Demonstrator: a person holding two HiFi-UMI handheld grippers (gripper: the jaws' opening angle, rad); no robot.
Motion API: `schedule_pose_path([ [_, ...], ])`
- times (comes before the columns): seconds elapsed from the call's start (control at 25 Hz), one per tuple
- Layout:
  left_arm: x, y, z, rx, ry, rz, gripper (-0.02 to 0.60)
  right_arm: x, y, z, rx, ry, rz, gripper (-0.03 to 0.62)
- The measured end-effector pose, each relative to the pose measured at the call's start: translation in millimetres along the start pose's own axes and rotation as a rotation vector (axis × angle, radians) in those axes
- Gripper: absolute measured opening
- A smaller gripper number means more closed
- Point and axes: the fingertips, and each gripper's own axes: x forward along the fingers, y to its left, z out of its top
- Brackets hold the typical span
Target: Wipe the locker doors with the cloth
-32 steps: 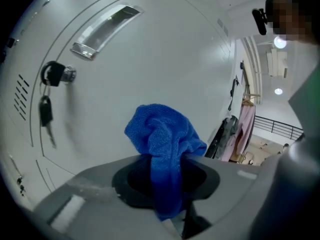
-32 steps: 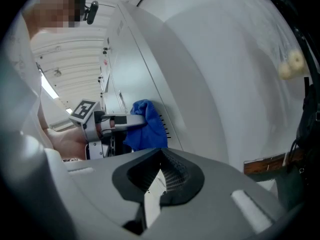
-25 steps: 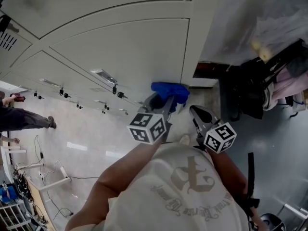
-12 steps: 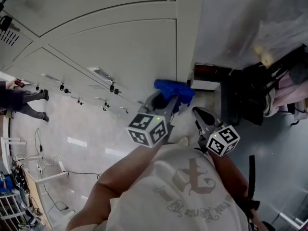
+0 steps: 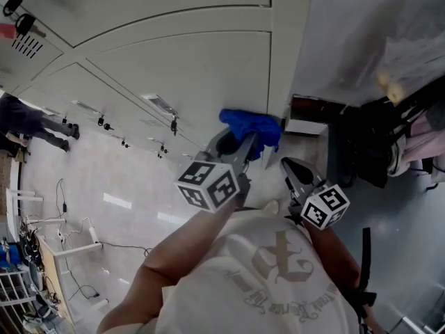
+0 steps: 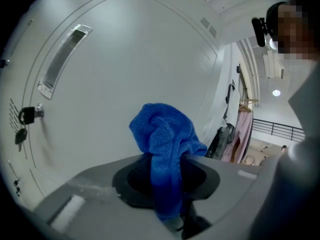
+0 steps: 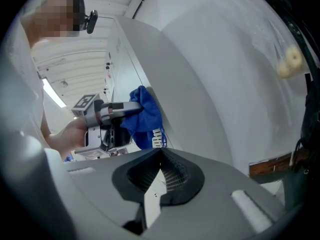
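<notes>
Left claw (image 6: 167,194): clamped on blue cloth (image 6: 162,134), bunched end presented forward to locker door (image 6: 125,74) near its edge, likely so the free wad does the wiping; right claw (image 7: 160,154): jaws together, empty, held back alongside, apparently idle

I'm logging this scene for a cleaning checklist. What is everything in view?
locker doors: several, off-white, filling the upper left of the head view
keys: several, dark, hanging from locks along the doors
cloth: one, blue, by a door's right edge
dark bags: count unclear, black, on the floor right of the lockers
garment: one, pink, far right
bystander: one, dark clothes, far left
shirt: one, white with print, bottom centre
left gripper: one, grey, shut on the cloth
right gripper: one, grey, jaws together, empty, right of the left gripper
</notes>
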Motion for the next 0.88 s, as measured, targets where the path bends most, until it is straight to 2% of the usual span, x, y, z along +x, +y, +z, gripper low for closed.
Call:
schedule_pose_path([
  [0.24,-23,35,17,-0.064,-0.056,0.073,0.117,12,13,-4,-0.005,0.005,0.018,0.008],
  [0.4,-40,62,28,-0.073,-0.078,0.136,0.118,22,22,-8,-0.008,0.014,0.021,0.008],
  [0.64,-62,90,48,-0.074,-0.123,0.187,0.118,38,39,-15,-0.006,0.024,0.031,0.008],
  [0.88,-82,118,65,-0.129,-0.177,0.228,0.119,51,52,-18,-0.007,0.031,0.033,0.008],
])
